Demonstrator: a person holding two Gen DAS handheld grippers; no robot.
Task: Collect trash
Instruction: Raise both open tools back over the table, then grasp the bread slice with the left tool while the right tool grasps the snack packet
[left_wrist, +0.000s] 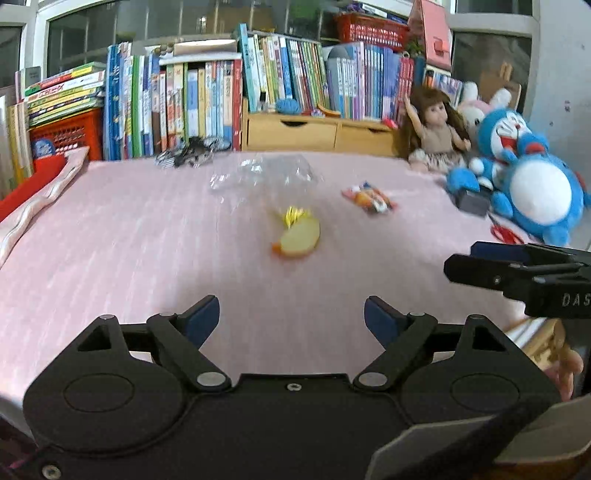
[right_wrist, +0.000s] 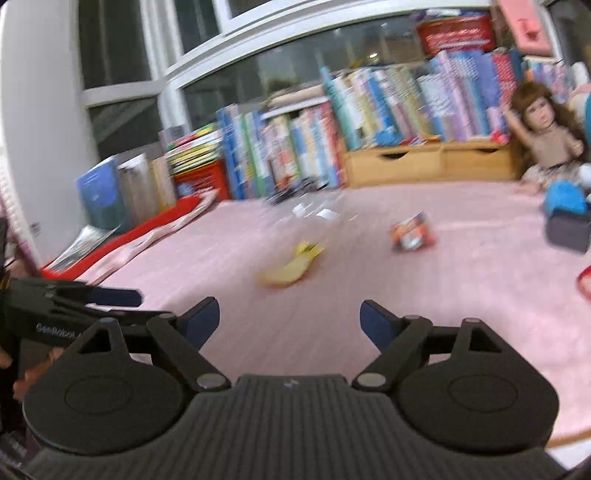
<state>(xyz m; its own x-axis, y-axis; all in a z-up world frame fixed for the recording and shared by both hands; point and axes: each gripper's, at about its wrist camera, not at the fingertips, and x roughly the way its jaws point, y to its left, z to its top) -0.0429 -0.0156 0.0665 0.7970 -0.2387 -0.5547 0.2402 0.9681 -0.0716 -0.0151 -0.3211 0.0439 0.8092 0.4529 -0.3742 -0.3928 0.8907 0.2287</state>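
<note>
Two grippers up over the pink cloth (left_wrist: 129, 240), both with jaws spread wide and nothing between the blue pads. Left gripper (left_wrist: 291, 317) looks straight at the yellow wrapper (left_wrist: 297, 238), which lies flat near the cloth's middle. Right gripper (right_wrist: 290, 319) sees the same wrapper (right_wrist: 290, 266) from a bit further right; that view is blurred. Right gripper's tip pokes into the left view at the right edge, and the left gripper's tip shows at the left edge of the right view.

Trash relative to the yellow wrapper:
- clear bag (left_wrist: 264, 175) behind it, crumpled, flat on the cloth
- red snack pack (left_wrist: 369, 199) behind and to the right, apart from it
- dark crinkled wrapper (left_wrist: 188, 155) far behind and left, at the foot of the books (left_wrist: 207, 103)

Other stuff: doll (left_wrist: 437, 129) sits far right and behind, leaning by a wooden drawer box (left_wrist: 317, 131); blue plush (left_wrist: 532, 177) just right of the doll, a dark block (left_wrist: 471, 201) touching its front. Red tray (left_wrist: 33, 177) far left at the cloth's edge. Fingers (left_wrist: 569, 369) of a hand visible low right, under the right gripper.
</note>
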